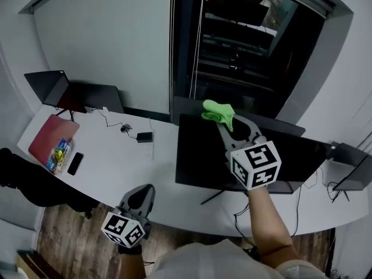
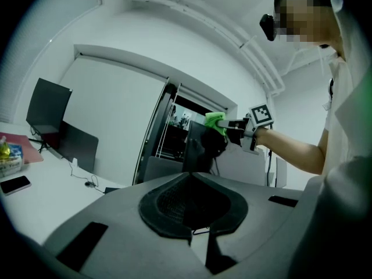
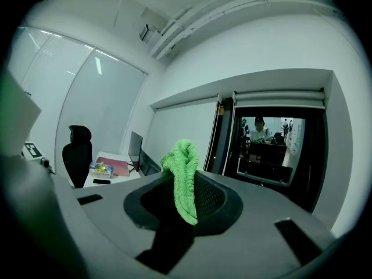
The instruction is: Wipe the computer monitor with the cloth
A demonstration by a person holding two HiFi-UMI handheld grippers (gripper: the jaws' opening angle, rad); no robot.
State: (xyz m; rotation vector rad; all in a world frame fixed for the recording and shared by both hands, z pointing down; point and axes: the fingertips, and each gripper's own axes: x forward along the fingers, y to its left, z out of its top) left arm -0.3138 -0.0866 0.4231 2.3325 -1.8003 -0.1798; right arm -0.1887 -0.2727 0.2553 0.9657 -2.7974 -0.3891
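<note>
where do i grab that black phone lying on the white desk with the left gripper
Grip the flat black phone across its two long edges, coming straight down from above: it lies flat on the white desk, so only its thin sides offer a hold. The left gripper is shut, so open it first; the colourful packet close beside probably leaves little clearance.

In the head view the right gripper (image 1: 225, 121), with its marker cube (image 1: 256, 165), covers part of the monitor (image 1: 200, 156), and the arm (image 1: 267, 220) hides the screen's lower edge there. In the right gripper view the lower end of the cloth (image 3: 185, 179) is hidden between the jaws. A black chair (image 1: 23, 182) is cut by the head view's left edge, a dark device (image 1: 353, 168) by its right. The print on the yellow packet (image 1: 58, 153) is too small to read.
</note>
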